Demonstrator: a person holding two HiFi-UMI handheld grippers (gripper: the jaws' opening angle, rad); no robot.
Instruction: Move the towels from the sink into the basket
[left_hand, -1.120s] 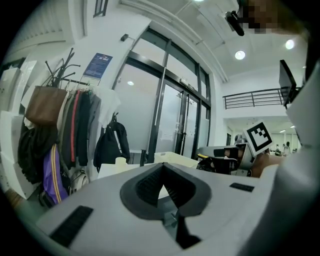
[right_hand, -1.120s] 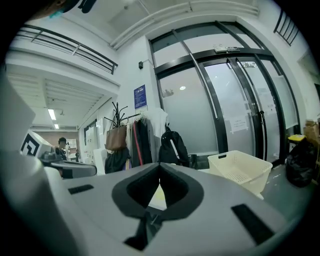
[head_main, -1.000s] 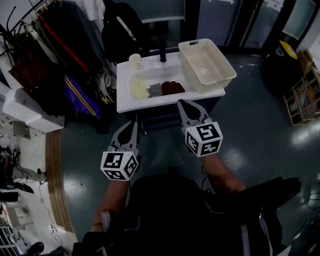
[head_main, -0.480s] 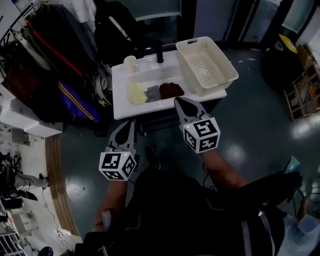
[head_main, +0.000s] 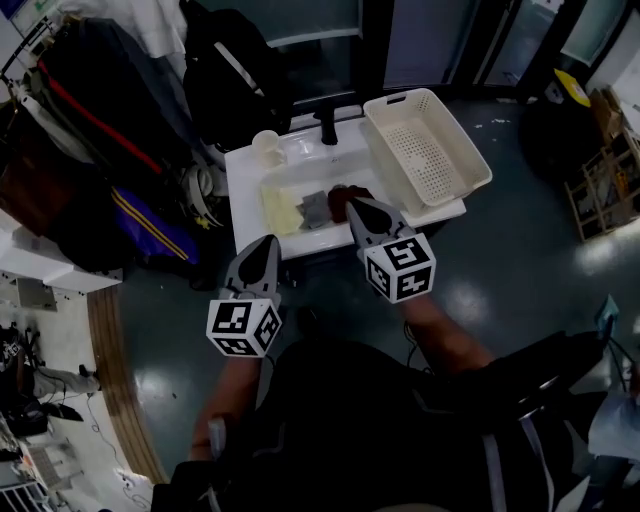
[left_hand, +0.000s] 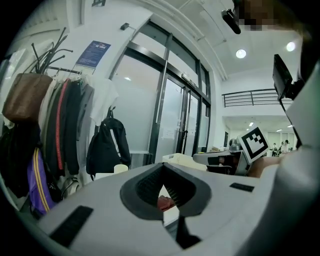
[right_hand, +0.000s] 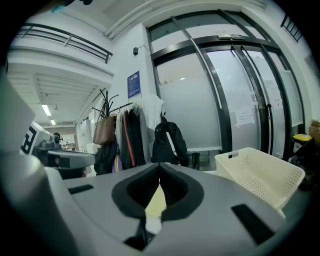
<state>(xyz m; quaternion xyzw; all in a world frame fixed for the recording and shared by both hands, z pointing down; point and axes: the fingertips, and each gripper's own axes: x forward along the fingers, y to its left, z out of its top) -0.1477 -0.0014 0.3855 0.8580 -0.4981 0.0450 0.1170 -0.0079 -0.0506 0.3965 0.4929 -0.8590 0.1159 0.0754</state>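
Observation:
Three small towels lie in the white sink (head_main: 290, 178): a yellow one (head_main: 281, 211), a grey one (head_main: 315, 207) and a dark red one (head_main: 339, 195). An empty cream basket (head_main: 425, 155) stands on the counter to the sink's right. My left gripper (head_main: 268, 244) is shut and empty, just short of the counter's front edge. My right gripper (head_main: 352, 204) is also shut and empty, and its tip overlaps the dark red towel in the head view. The red towel (left_hand: 165, 202) shows through the left gripper (left_hand: 162, 172) in its own view. The yellow towel (right_hand: 156, 201) shows behind the right gripper (right_hand: 160, 171), with the basket (right_hand: 260, 175) to its right.
A white cup (head_main: 267, 147) and a black faucet (head_main: 327, 125) stand at the back of the sink. A rack of clothes and bags (head_main: 90, 130) fills the left side. A black backpack (head_main: 235, 70) hangs behind the sink. A wooden crate (head_main: 605, 190) is at the far right.
Both grippers have moved forward towards the sink. The right tip, once short of the counter edge, now overlaps the red towel. The sink and basket look nearer.

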